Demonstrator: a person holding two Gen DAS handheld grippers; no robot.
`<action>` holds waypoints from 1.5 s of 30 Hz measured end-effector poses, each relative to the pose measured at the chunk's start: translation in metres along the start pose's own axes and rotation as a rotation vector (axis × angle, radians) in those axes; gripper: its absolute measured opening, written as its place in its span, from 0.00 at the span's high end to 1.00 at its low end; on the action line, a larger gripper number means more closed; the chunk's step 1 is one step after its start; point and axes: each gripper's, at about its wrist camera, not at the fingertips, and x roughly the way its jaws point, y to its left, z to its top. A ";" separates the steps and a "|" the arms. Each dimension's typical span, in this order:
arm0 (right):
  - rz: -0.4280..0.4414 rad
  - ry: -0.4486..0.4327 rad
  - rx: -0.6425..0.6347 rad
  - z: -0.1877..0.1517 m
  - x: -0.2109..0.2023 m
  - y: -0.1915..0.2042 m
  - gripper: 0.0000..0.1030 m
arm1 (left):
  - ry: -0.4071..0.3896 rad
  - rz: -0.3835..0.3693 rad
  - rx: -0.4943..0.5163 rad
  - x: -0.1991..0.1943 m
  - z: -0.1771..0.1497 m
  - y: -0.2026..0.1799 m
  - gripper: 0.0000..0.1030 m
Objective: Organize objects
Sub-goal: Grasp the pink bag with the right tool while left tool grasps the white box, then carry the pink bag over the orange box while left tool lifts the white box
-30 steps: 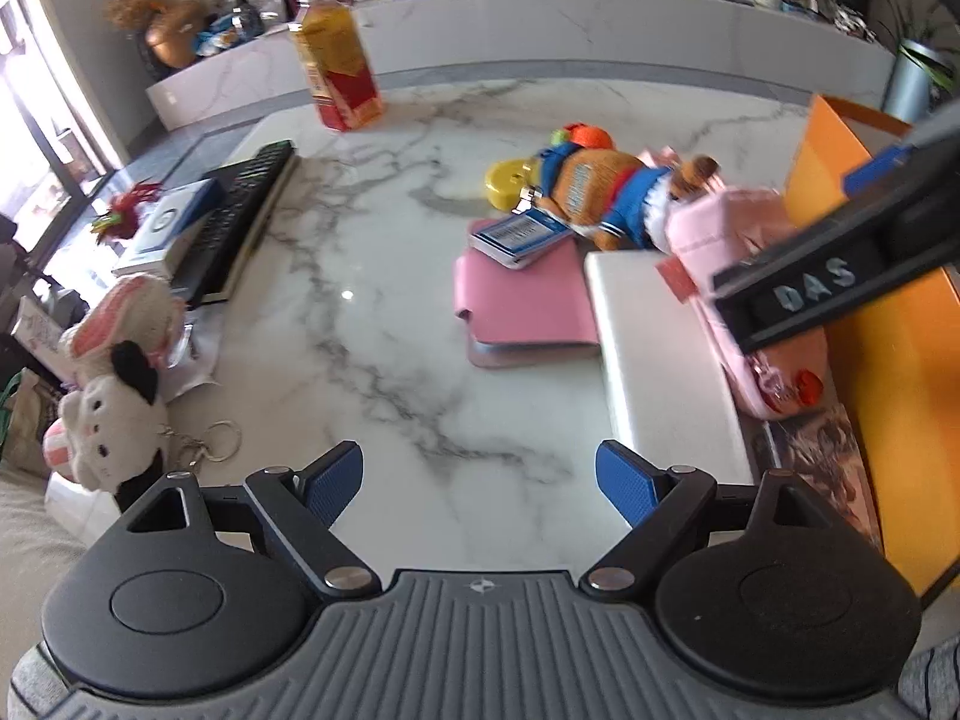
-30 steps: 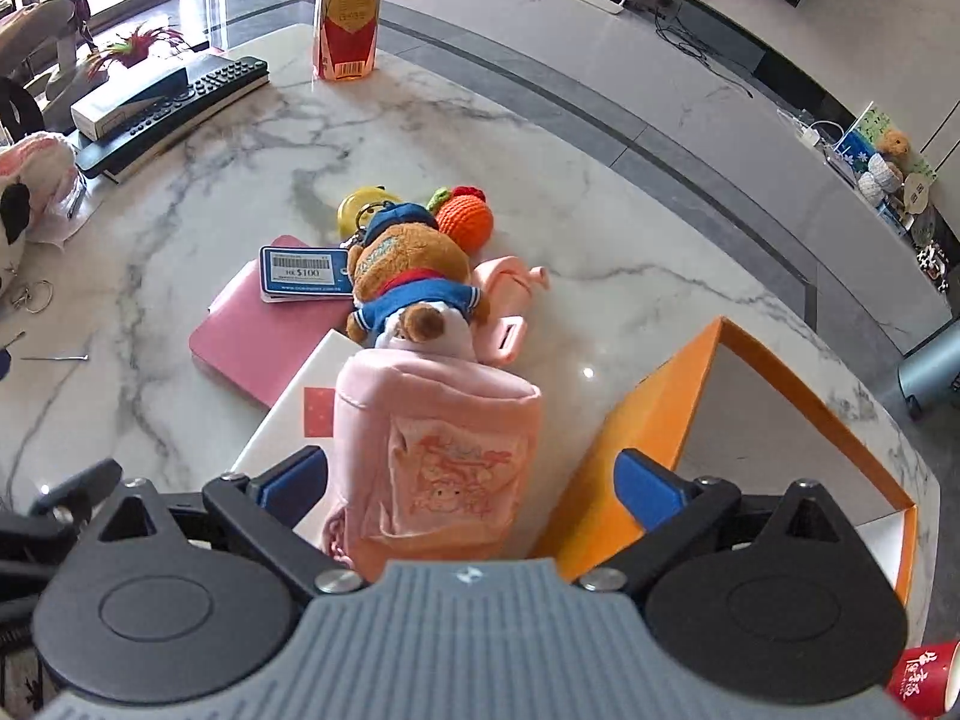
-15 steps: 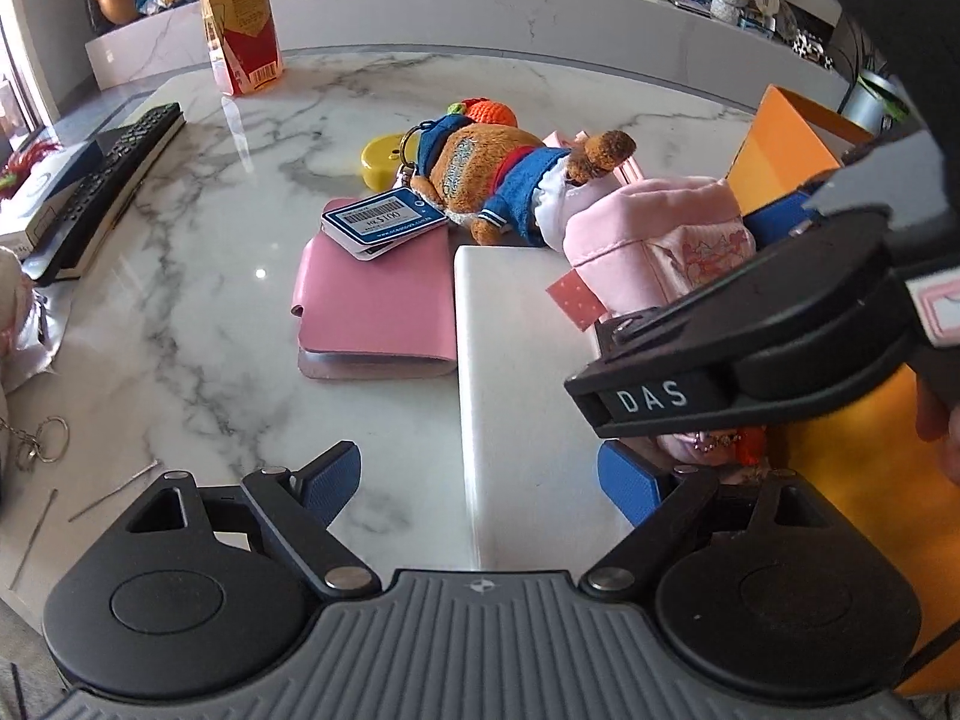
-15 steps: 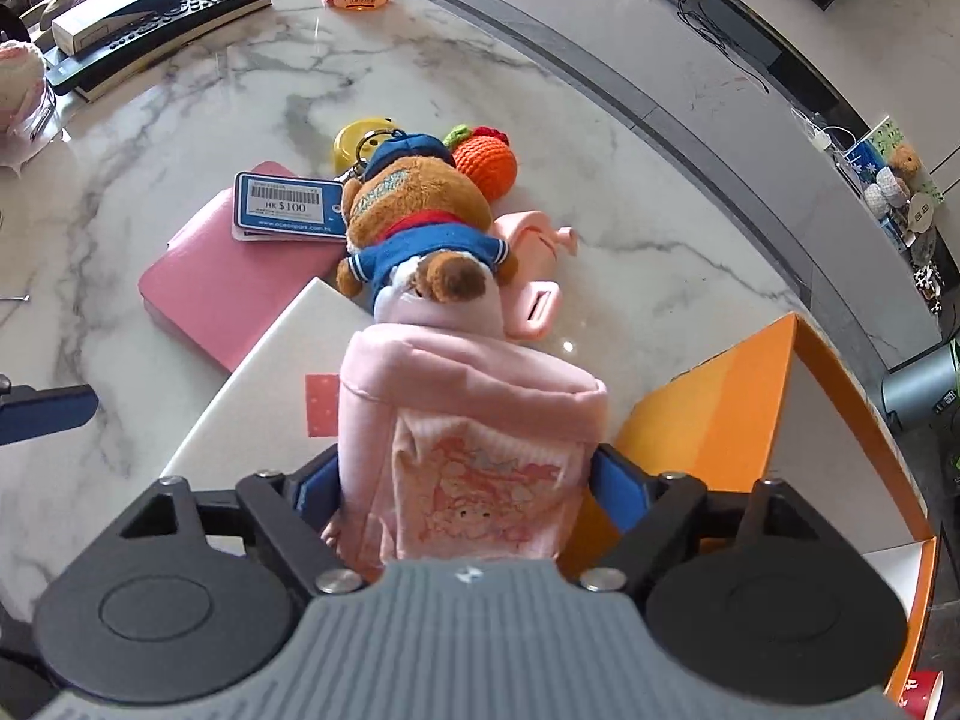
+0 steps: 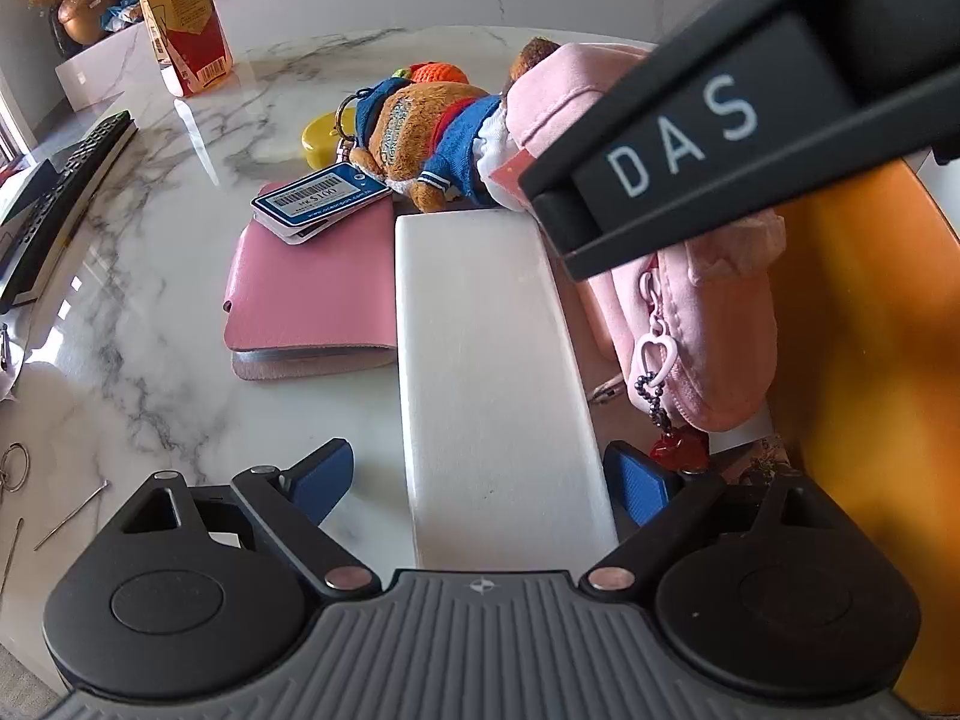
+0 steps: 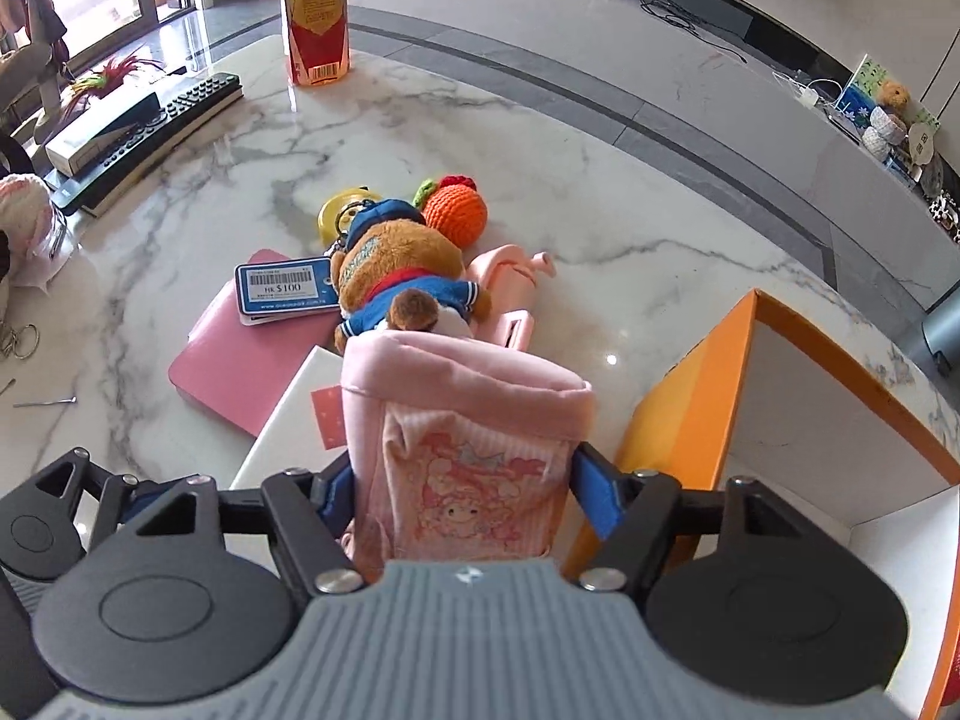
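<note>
A pink fabric pouch (image 6: pixel 474 456) with a cartoon print lies between my right gripper's (image 6: pixel 462 492) blue pads, which are shut on its sides. In the left wrist view the pouch (image 5: pixel 708 324) lies beside a white box (image 5: pixel 492 360). My left gripper (image 5: pixel 480 474) is open, its blue pads either side of the white box's near end. A brown plush bear (image 6: pixel 402 276) in blue clothes lies just beyond the pouch. An orange box (image 6: pixel 690 414), open with a white inside, stands to the right.
A pink wallet (image 5: pixel 312 294) with a blue price tag (image 5: pixel 318 198), a yellow disc (image 5: pixel 324 135), an orange crochet ball (image 6: pixel 453 213), a drink bottle (image 6: pixel 315 18) and a remote (image 6: pixel 150 138) lie on the marble table (image 6: pixel 540 168). Rings and pins lie at the left edge (image 5: pixel 15 468).
My right gripper has closed on the pink pouch. My left gripper has moved right and forward so the white box now lies between its open pads.
</note>
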 end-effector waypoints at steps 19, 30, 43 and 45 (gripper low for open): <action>0.082 -0.093 0.112 -0.010 -0.024 -0.013 0.38 | -0.094 -0.045 -0.101 -0.033 0.008 0.017 0.32; 0.163 -0.248 0.313 -0.024 -0.080 -0.036 0.38 | -0.195 -0.037 -0.126 -0.074 0.011 0.025 0.32; -0.040 -0.329 0.336 -0.051 -0.185 -0.097 0.36 | -0.389 -0.110 -0.239 -0.120 0.017 0.034 0.32; -0.088 -0.280 0.325 -0.062 -0.184 -0.107 0.36 | -0.380 -0.100 -0.232 -0.116 0.018 0.033 0.32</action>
